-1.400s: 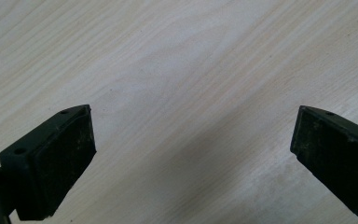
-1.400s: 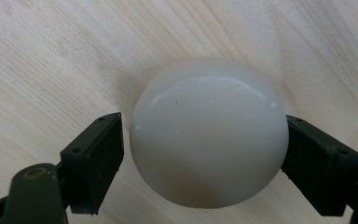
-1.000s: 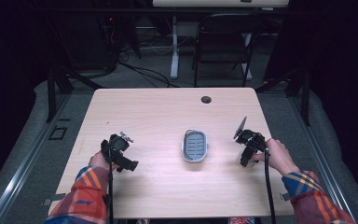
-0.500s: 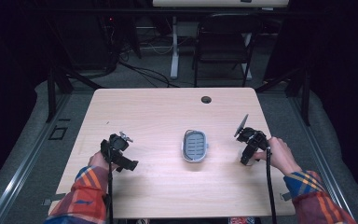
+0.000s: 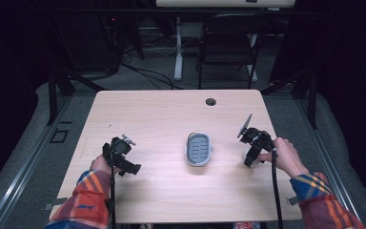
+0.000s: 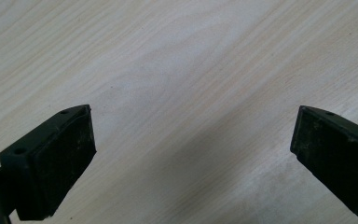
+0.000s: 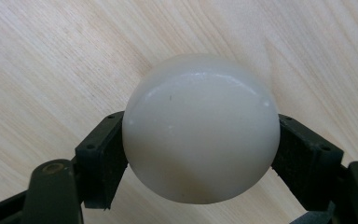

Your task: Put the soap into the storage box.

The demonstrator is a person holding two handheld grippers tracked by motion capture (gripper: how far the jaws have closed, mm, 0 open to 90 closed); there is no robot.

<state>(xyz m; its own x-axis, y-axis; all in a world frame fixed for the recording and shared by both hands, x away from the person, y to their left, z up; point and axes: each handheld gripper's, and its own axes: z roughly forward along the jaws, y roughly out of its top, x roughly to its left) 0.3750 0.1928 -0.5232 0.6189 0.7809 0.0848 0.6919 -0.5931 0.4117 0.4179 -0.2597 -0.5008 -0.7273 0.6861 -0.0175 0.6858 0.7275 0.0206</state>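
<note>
With our right gripper clamped on the white ball at centre frame and the left gripper wide and empty, we should keep the squeeze steady and lift it toward the grey tray mid-table.

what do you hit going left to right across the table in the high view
left gripper with fingers open over bare wood → grey soap dish mid-table → right gripper, shut on a white rounded object → the person's right hand
</note>
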